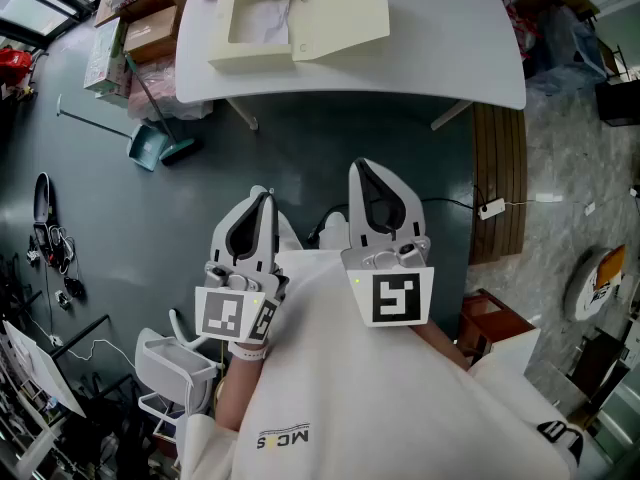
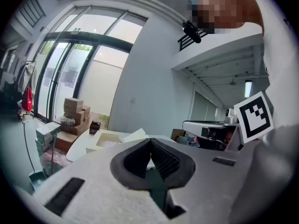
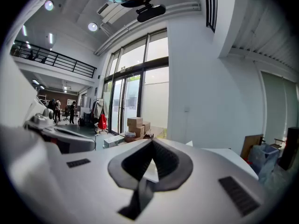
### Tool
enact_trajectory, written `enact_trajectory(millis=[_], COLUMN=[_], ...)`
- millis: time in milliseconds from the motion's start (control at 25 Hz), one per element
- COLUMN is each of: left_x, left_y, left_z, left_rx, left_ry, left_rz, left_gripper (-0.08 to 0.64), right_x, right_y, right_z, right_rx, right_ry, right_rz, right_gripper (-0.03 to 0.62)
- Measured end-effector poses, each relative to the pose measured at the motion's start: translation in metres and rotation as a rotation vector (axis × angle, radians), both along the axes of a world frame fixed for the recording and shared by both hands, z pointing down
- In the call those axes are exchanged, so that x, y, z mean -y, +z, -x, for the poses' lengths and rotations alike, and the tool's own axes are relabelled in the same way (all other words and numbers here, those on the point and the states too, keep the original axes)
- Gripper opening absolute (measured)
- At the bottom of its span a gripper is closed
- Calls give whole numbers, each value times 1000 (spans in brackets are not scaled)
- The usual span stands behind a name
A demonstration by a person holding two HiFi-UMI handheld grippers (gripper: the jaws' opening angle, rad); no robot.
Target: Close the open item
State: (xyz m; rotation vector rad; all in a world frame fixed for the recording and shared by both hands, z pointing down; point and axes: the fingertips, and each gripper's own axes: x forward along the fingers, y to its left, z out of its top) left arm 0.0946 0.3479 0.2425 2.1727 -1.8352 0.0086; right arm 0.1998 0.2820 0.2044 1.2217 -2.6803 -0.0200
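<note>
A cream box [image 1: 262, 23] lies open on the white table [image 1: 450, 58] at the far side, its lid [image 1: 340, 13] flipped out flat to the right. Both grippers hang close to my body over the floor, well short of the table. The left gripper [image 1: 263, 198] has its jaws together with nothing between them, and so does the right gripper [image 1: 362, 168] beside it. In the left gripper view, the open box [image 2: 108, 140] shows beyond the meeting tips of the left gripper [image 2: 150, 142]. The right gripper view has the right gripper [image 3: 152, 143] shut, with the table [image 3: 224, 154] just past it.
Cardboard boxes [image 1: 140, 18] are stacked left of the table, with a broom and dustpan [image 1: 152, 140] on the floor nearby. A wooden bench [image 1: 497, 183] stands at the right under the table's corner, and a cable with a power strip [image 1: 490, 208] lies on it. A white trolley [image 1: 175, 366] stands low left.
</note>
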Motion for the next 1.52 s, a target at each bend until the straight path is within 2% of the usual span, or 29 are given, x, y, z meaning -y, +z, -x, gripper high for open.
enact_trajectory(millis=[200,520,720,920,1080,1200,1520], left_x=[-29,-68,-89,-106,-120,-130,-140], left_y=[-13,-12,-16,-19,-13,-9,-13], left_z=[-7,15,49,71,95,117,174], left_rx=[95,78,90,98,59,51,84], left_ry=[8,19,-27,-6,-2,2,0], left_rz=[-13,2,-27,-41,-26,-13,-49], left_gripper=[26,26,26,26,26,26,26], right_x=[-26,-72,-100,-116,-124,-130,-133], right_y=[16,16,9,19,19,17,25], right_z=[-4,14,34,43,57,79,122], right_rx=[5,-6,53,6,-8,-9,-18], right_ry=[-57,-45,-32,36,86,98,119], right_rz=[49,54,66,96,75,58,21], right_gripper=[14,14,14,14,14,14,14])
